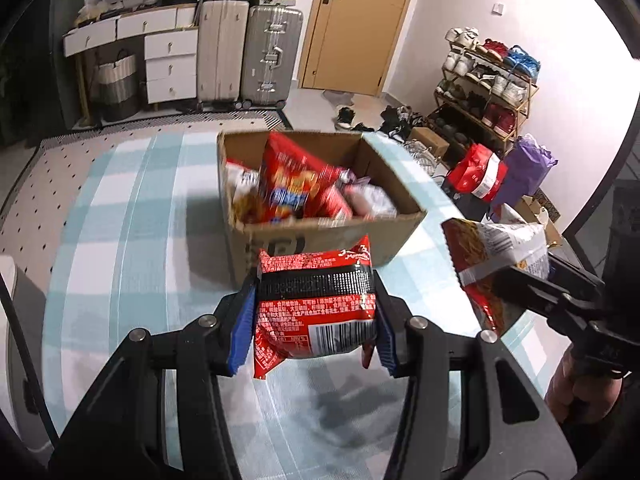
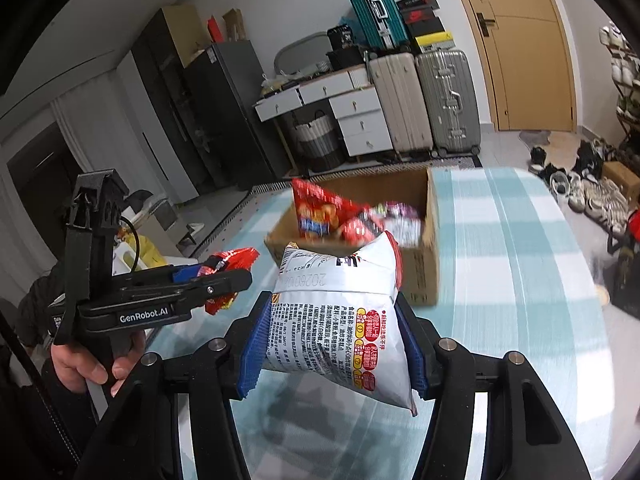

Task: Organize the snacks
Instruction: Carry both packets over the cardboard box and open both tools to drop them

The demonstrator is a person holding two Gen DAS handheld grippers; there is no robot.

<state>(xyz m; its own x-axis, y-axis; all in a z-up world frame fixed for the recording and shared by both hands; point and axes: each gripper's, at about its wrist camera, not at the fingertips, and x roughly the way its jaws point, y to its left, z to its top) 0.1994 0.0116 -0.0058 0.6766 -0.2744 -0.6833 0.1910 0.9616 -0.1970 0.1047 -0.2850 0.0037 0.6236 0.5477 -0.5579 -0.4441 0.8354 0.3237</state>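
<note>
The left gripper (image 1: 316, 312) was clamped on a red-and-black crinkly foil snack packet (image 1: 316, 312); the right gripper (image 2: 334, 336) pinched a white-and-red puffy snack bag (image 2: 340, 320). Both hung above the table, the brown cardboard box (image 1: 400, 184) at twelve o'clock. The box looked crowded, so either slippery pack might slide out or perch on the tall red bag (image 1: 288, 180) inside. The teal-and-white checked tablecloth (image 1: 140, 220) lay beneath; grey suitcases (image 1: 272, 56) and a tan door (image 1: 360, 24) stood beyond.

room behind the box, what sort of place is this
Most likely a lived-in home, an entry or spare room used for storage. Suitcases stand by a white drawer unit, a shoe rack is full, and a wooden door is at the back.
</note>
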